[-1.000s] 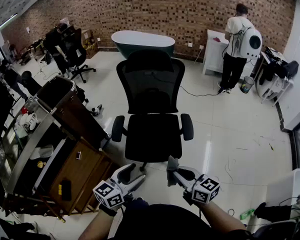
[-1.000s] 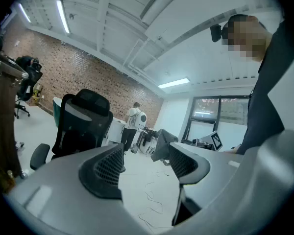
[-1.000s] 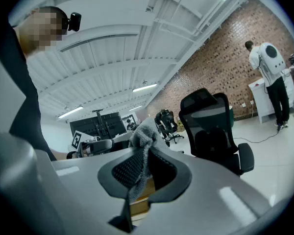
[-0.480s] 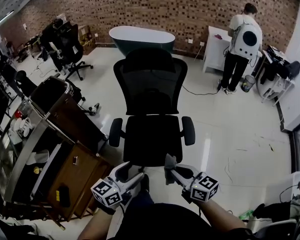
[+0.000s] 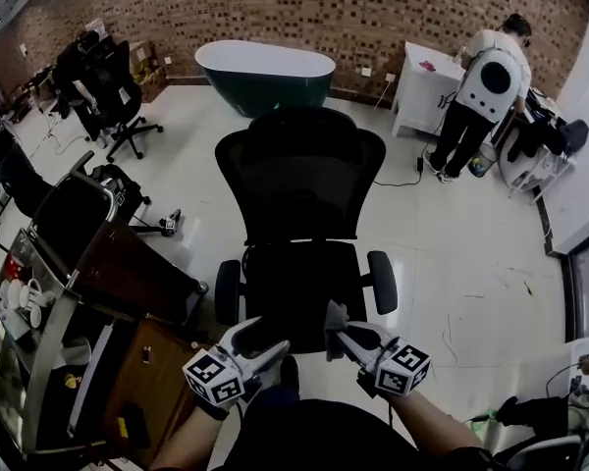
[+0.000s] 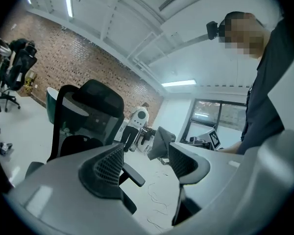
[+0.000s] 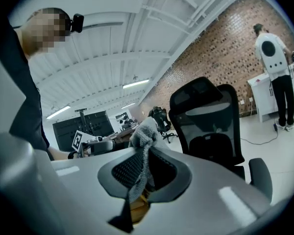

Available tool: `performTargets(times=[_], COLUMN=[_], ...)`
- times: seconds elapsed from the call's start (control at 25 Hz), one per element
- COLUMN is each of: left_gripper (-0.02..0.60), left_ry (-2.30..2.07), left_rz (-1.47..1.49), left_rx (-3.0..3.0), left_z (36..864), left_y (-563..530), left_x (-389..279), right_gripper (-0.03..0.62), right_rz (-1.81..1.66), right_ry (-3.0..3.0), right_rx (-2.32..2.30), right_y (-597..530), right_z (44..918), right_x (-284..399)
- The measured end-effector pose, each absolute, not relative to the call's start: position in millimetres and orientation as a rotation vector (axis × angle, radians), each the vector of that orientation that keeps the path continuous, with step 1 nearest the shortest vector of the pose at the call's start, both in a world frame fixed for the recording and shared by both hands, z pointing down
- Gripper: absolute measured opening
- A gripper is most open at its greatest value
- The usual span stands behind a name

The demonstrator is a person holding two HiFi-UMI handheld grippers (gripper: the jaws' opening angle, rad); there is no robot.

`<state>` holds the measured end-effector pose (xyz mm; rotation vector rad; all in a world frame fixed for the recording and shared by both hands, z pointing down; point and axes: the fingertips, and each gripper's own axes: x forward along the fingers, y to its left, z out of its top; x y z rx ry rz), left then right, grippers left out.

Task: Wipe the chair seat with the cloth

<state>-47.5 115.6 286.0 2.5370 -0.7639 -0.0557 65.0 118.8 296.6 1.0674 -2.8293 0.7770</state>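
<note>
A black mesh office chair stands in front of me, with its seat (image 5: 299,281) just beyond both grippers. My right gripper (image 5: 335,319) is low at the seat's front edge and is shut on a grey cloth (image 7: 143,140), which sticks up from between its jaws. The cloth (image 5: 334,314) shows as a small grey tuft in the head view. My left gripper (image 5: 265,341) is beside it on the left, open with nothing between its fingers (image 6: 107,164). In the left gripper view the chair (image 6: 82,115) lies ahead at the left.
A metal and wood cart (image 5: 79,302) stands close on the left. Behind the chair are a dark green bathtub (image 5: 265,71) and a brick wall. A person (image 5: 489,88) stands at a white table at the back right. Another office chair (image 5: 98,86) is at the back left.
The view has drawn closer to the chair, so the seat now lies right in front of the grippers. Both grippers hold the same pose, the cloth still in the right one.
</note>
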Motion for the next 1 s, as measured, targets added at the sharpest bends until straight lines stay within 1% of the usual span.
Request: performTargets(times=[0.28, 0.72, 1.0], left_gripper=[0.313, 0.313, 0.313], left_ry=[-0.701, -0.709, -0.76], left_rz=[-0.052, -0.052, -0.043], left_rx=[2.545, 2.508, 2.463], left_z=[287, 300, 315], left_y=[39, 3, -13], left_x=[-82, -79, -79], right_gripper=[0.035, 0.035, 0.035], right_rz=[0.78, 0.785, 0.811], right_ry=[-2.817, -2.784, -2.76], right_rx=[1.125, 1.061, 0.94], right_y=[43, -4, -33], right_z=[291, 303, 342], right_x=[31, 23, 13])
